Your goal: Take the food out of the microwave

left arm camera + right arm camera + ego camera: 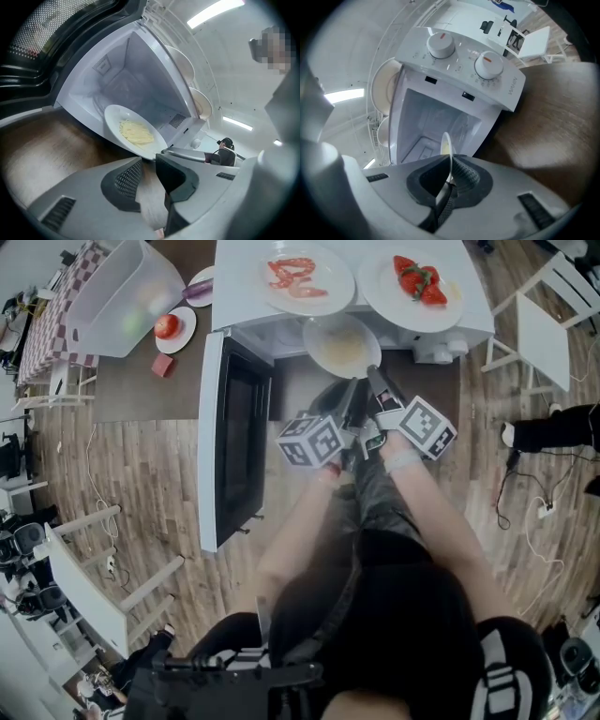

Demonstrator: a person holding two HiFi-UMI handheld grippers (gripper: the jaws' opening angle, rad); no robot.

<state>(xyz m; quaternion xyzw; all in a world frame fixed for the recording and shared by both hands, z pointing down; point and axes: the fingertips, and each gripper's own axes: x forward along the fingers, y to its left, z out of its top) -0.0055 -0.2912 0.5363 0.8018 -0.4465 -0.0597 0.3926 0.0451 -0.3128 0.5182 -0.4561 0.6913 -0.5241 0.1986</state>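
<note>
White china is what we have hold of. The plate (342, 345) of pale yellow noodles (136, 133) sits at the mouth of the microwave (242, 296), its near part already past the opening. The door (234, 437) stands wide open on the left.

Our right gripper (449, 180) is clamped on the plate's near rim, which shows edge-on between its pads. Our left gripper (149, 163) hangs just beside it, jaws apart with nothing between them, and its tips are close to the same rim.

We judge the step in hand to be drawing the plate clear of the cavity. One pinch on one rim leaves the far side unsupported, so we should hold the plate level and pull straight toward ourselves. Going slowly will stop the noodles sliding. Closing the left gripper on the rim as well would steady the load.

A plate of red strips (305, 276) and a plate of red pieces (412, 282) rest on top of the microwave, so we should come out low rather than lift.
</note>
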